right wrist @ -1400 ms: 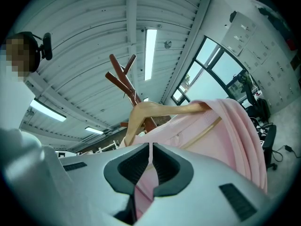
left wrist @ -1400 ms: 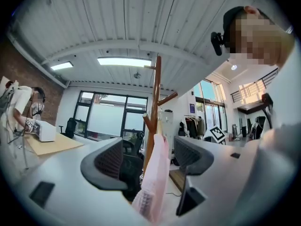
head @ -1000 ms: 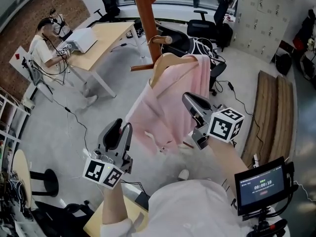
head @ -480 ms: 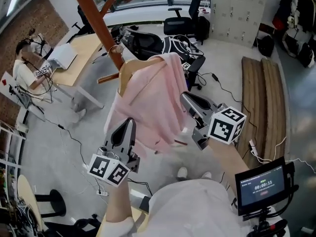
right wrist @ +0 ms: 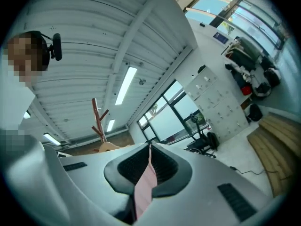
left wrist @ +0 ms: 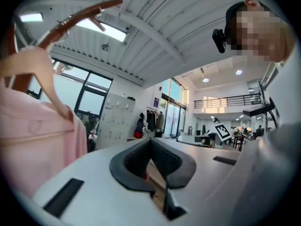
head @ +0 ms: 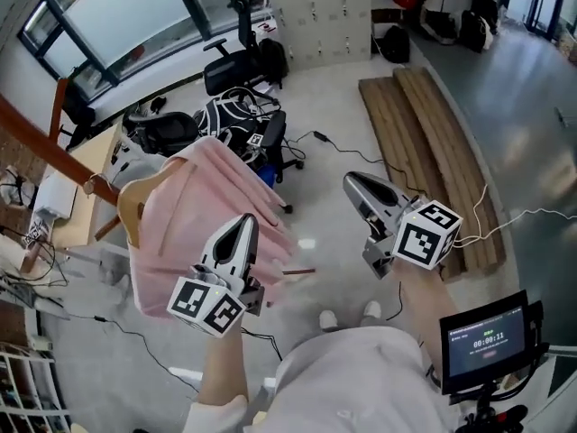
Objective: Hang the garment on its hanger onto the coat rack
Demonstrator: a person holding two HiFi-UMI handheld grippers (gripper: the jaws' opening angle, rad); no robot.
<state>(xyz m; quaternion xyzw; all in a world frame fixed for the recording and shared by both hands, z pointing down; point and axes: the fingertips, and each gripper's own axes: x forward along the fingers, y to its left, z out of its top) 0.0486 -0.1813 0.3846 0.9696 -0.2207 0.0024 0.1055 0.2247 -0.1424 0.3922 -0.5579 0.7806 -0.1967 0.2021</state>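
A pink garment hangs on a wooden hanger, whose hook sits on a peg of the brown coat rack at the far left. My left gripper is shut in front of the garment's lower right part and holds nothing. In the left gripper view the garment and hanger lie left of the gripper, under a rack branch. My right gripper is shut, well right of the garment. A pink sliver shows through the slit of the right gripper; the rack stands beyond.
Office chairs and a tangle of bags and cables stand behind the garment. Wooden planks lie on the floor at the right. A desk is beside the rack. A small screen is mounted at the lower right.
The left gripper's jaws have closed. The right gripper has come away from the garment's hem. The view has swung right, so the hung garment and rack now sit at the left.
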